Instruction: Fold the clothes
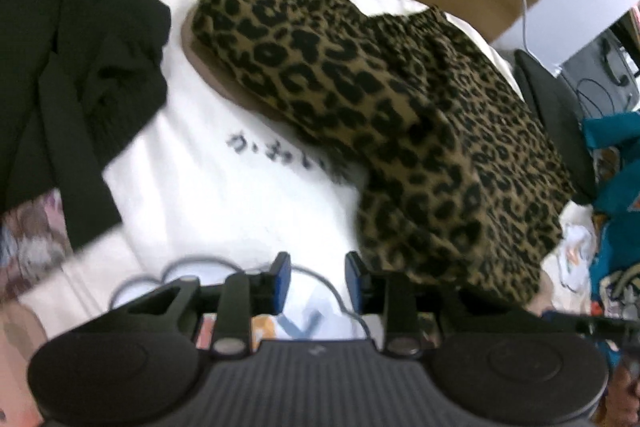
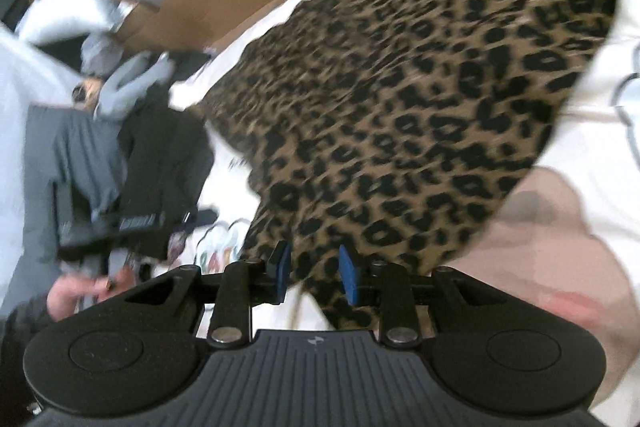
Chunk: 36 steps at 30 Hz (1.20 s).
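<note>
While both grippers hang empty with their blue-padded jaws parted, the leopard-print garment [image 1: 384, 99] lies bunched on the white printed cloth [image 1: 224, 187], ahead and to the right of the left gripper [image 1: 318, 281] and directly ahead of the right gripper [image 2: 312, 273], whose open jaws sit over its near edge. Judging from this, the step in hand is taking hold of that edge to spread or fold the piece. To do it well, the right gripper should drop onto a single layer at the hem, not the thick bunch, and the left should move right to a matching corner so both lift evenly. The black garment [image 1: 72, 47], ahead and left of the left gripper, should stay clear.
</note>
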Motion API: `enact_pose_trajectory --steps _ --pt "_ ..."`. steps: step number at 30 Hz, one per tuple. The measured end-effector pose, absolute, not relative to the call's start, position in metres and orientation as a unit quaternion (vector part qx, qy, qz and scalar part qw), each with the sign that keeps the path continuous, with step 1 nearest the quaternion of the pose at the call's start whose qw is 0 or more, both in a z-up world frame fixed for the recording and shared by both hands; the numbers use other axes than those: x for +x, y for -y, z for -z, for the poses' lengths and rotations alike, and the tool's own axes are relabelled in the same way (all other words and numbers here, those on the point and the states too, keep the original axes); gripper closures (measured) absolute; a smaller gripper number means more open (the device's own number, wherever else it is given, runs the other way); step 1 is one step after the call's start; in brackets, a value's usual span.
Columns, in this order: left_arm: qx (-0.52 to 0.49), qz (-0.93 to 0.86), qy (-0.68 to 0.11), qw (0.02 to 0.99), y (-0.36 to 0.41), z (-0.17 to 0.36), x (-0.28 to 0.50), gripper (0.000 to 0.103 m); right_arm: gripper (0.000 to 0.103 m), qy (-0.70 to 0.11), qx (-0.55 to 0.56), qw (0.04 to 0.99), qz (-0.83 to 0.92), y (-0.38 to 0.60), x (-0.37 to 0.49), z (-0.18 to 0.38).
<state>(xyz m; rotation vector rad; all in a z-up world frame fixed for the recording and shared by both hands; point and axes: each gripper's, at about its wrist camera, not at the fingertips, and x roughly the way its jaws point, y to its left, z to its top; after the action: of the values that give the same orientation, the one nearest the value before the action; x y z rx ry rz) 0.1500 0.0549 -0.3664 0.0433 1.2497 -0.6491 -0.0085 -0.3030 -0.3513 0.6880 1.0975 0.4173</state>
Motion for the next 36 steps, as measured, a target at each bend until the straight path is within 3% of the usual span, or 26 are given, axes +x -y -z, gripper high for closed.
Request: enact_pose_trajectory --steps 5,10,14,32,34,36 --pt "0.029 0.301 -0.557 0.774 -0.044 0.376 0.173 0.063 0.059 -0.528 0.299 0.762 -0.227 0.274 -0.005 0.358" --pt "0.025 0.312 -0.546 0.777 -0.029 0.388 0.192 0.057 0.059 -0.561 0.306 0.731 -0.237 0.255 0.001 0.375" --pt "0.016 0.318 -0.540 0.779 -0.020 0.396 0.204 0.046 0.059 -0.570 0.307 0.723 -0.240 0.243 0.003 0.382" --pt "0.019 0.375 -0.485 0.790 0.033 0.365 0.236 0.046 0.059 -0.564 0.304 0.729 -0.239 0.250 0.001 0.378" --pt "0.031 0.382 -0.485 0.786 0.045 0.365 0.239 0.052 0.059 -0.561 0.308 0.730 -0.239 0.253 0.001 0.377" --pt "0.038 0.386 -0.488 0.782 0.055 0.368 0.242 0.066 0.059 -0.558 0.311 0.732 -0.238 0.255 0.001 0.377"
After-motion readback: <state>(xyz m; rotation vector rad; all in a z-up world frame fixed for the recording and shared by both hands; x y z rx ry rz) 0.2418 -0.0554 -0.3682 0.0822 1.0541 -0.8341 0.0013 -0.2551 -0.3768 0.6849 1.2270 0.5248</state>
